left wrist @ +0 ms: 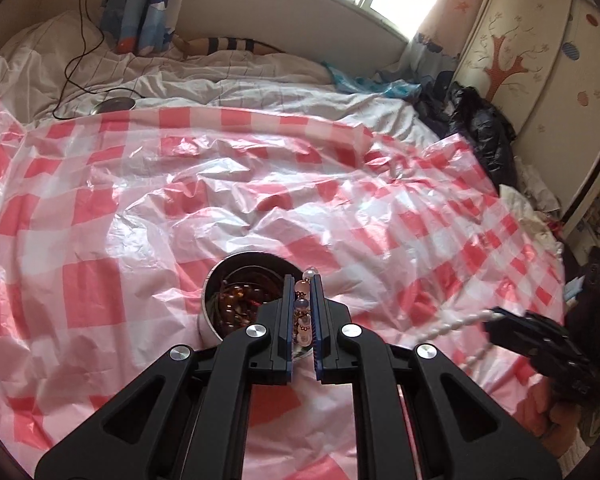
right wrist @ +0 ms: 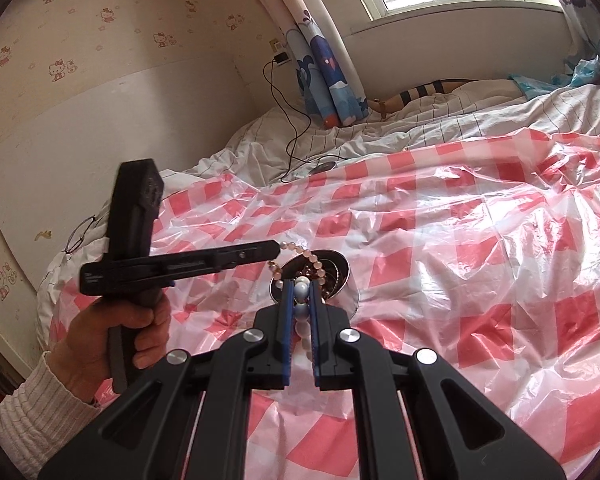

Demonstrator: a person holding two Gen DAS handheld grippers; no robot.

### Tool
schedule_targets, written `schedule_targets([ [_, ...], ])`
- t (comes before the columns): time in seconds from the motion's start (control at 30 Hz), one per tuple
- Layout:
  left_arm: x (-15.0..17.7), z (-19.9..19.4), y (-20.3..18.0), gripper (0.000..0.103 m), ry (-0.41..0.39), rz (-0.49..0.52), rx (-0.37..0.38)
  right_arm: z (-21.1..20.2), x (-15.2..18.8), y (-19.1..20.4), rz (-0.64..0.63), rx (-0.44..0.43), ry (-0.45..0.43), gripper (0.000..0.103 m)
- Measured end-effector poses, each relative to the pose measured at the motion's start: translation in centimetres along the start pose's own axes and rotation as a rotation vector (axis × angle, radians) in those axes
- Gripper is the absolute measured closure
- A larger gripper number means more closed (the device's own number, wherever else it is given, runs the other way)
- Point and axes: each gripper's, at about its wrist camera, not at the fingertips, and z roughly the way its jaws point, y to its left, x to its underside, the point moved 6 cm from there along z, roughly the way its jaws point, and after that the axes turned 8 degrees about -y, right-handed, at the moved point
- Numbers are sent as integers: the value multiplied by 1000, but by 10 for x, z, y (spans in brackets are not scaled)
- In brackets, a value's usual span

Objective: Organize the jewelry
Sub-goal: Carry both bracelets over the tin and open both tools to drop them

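The bead necklace (right wrist: 305, 300), pale pink and white with larger bluish beads, hangs above the round metal tin (left wrist: 236, 300). Both the left gripper (left wrist: 302, 312) and the right gripper (right wrist: 300, 312) are clamped narrowly on it.

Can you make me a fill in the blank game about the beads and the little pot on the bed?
1. Both grippers, the left gripper and the right gripper, pinch the same ____ string.
2. The round metal tin sits on a sheet checked in white and ____.
3. Inside the tin lie shiny ____ beads.

Missing words: bead; red; brown
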Motion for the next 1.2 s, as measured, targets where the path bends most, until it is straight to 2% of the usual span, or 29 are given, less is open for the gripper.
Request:
schedule_targets([
  [0.1,11,28,18,96,83,43,-131,2,0,-2,0,7,-1,95],
  [0.13,13,29,22,96,87,43,-148,3,-1,-2,-1,8,-3,95],
  [0.2,12,22,23,92,75,30,-135,8,-3,0,-4,3,-2,95],
  [0.23,10,17,24,81,69,31,-139,13,-5,2,1,-5,0,95],
  [0.27,8,11,24,65,60,30,-145,17,-6,3,13,-19,4,95],
  [0.33,2,-6,25,50,27,24,-143,26,-8,9,29,-43,18,95],
  [0.47,5,-41,39,41,-22,-30,-174,55,-15,20,67,-103,53,95],
  [0.57,19,-64,49,35,-56,-69,-205,86,-22,18,181,-170,72,95],
  [0.63,32,-72,57,31,-70,-103,-224,110,-20,9,211,-143,91,94],
  [0.7,43,-71,63,31,-64,-156,-214,136,-11,-4,190,-58,138,94],
  [0.73,46,-69,66,31,-56,-178,-215,146,-5,-10,165,-9,170,91],
  [0.77,49,-65,67,31,-47,-183,-220,153,1,-17,135,45,197,82],
  [0.8,50,-62,65,31,-37,-171,-228,156,4,-22,101,99,208,60],
  [0.83,51,-60,63,31,-33,-152,-236,155,3,-25,73,127,195,52],
  [0.9,52,-57,56,28,-32,-118,-250,142,-1,-24,19,157,166,50],
  [0.97,53,-56,50,22,-36,-93,-268,121,-5,-19,-22,179,131,44],
  [1.03,54,-58,44,20,-44,-80,-287,97,-2,-11,-84,209,117,34],
  [1.13,63,-67,40,13,-61,-99,-322,57,21,0,-151,273,125,19],
  [1.2,75,-71,38,11,-62,-117,-353,34,40,4,-166,323,121,14],
])
